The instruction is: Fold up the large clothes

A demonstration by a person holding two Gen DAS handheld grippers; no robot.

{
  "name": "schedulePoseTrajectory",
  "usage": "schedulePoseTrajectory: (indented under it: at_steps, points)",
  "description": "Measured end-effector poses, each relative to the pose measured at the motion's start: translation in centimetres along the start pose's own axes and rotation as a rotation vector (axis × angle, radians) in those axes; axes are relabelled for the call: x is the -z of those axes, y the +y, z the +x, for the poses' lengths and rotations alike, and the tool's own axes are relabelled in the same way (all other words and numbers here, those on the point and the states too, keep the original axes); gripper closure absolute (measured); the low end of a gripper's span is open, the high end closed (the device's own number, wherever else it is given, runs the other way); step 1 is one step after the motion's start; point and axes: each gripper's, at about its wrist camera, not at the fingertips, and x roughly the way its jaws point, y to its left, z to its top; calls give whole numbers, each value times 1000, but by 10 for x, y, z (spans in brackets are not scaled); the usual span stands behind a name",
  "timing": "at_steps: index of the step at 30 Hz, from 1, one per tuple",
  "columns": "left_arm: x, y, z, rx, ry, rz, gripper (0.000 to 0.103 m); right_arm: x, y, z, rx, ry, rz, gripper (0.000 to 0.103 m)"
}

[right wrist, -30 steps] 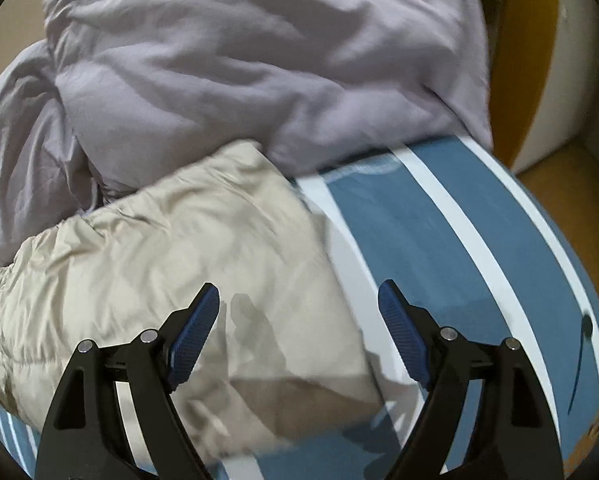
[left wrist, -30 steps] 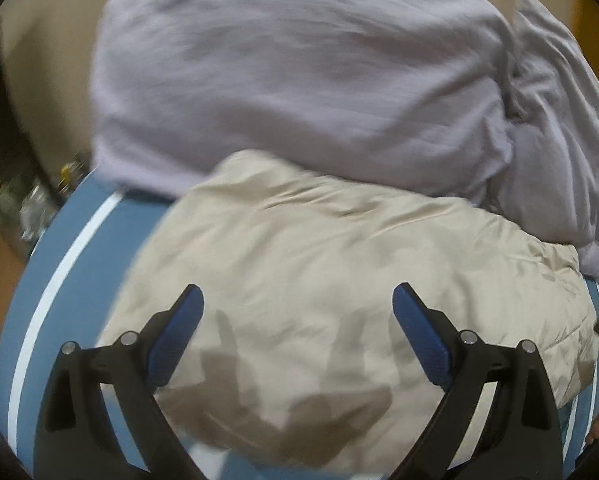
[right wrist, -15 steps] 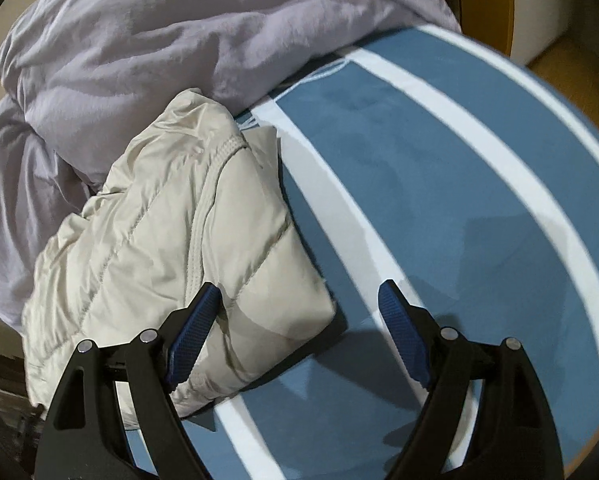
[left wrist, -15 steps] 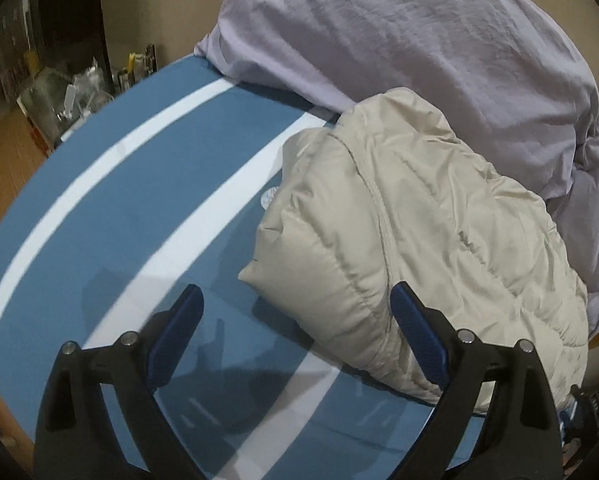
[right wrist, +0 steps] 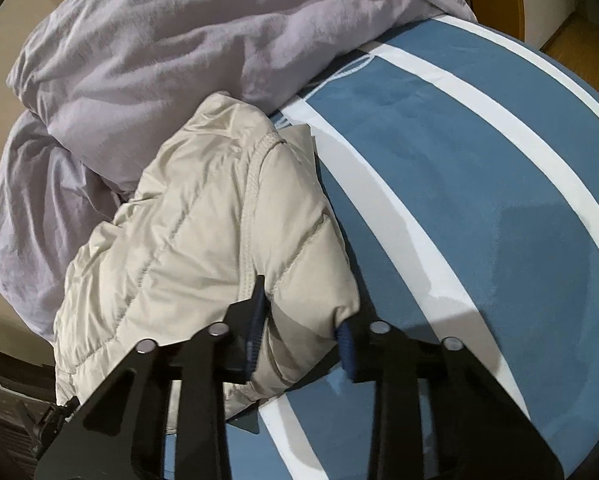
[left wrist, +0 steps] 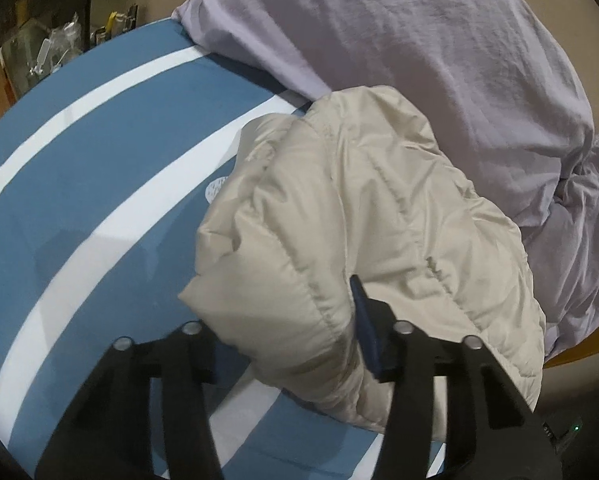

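Pinching a near corner of the beige quilted jacket (left wrist: 363,216), the left gripper (left wrist: 287,340) had just been closing, and its blue pads (left wrist: 365,336) pressed into the puffy fabric bunched between them. In the left wrist view the jacket lay folded into a thick bundle from the centre toward 4 o'clock, its rounded corner bulging out over the gripper's jaws at 6 o'clock.

The right gripper (right wrist: 299,332) had likewise just been closing and held the jacket's other near corner (right wrist: 311,292), with cloth squeezed between its two blue pads (right wrist: 255,332). In the right wrist view the jacket (right wrist: 203,224) stretched from the centre toward 8 o'clock, a ribbed seam running down its middle to the gripper.

The jacket rested on a bed covered by a blue sheet with white stripes (left wrist: 83,184), which filled the left wrist view from 7 to 11 o'clock and the right wrist view (right wrist: 479,184) from 1 to 5 o'clock. A crumpled lilac duvet (left wrist: 419,60) lay heaped behind the jacket, touching its far edge, at 12 to 3 o'clock in the left view and at 9 to 12 o'clock in the right view (right wrist: 159,52). Some small clutter (left wrist: 47,56), too blurred to identify, sat beyond the bed's edge at 10 o'clock in the left wrist view.
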Motion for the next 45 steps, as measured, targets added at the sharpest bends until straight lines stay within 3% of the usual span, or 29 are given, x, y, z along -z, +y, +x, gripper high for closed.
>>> schedulePoseTrajectory:
  at_steps: [4,11,32,38,40,41,45]
  points:
    - [1,-4,-10,1,-12,36,67,2,4,-7,-6,-22,-39,79]
    - [7,3,-38,-3,-50,84,69,21,13,-31,-39,-37,-122,81]
    - [78,110,-112,-8,-59,53,67,129,4,-98,-65,57,-304,80]
    - [82,116,-111,-60,-63,4,50,125,14,-108,28,23,-370,66]
    - [84,118,-111,-87,-68,-6,37,122,18,-114,68,-22,-395,55]
    - [84,120,-111,-101,-71,-18,30,118,20,-116,76,-44,-401,53]
    - [82,130,-107,-94,-61,-81,22,111,35,-119,60,-70,-430,47]
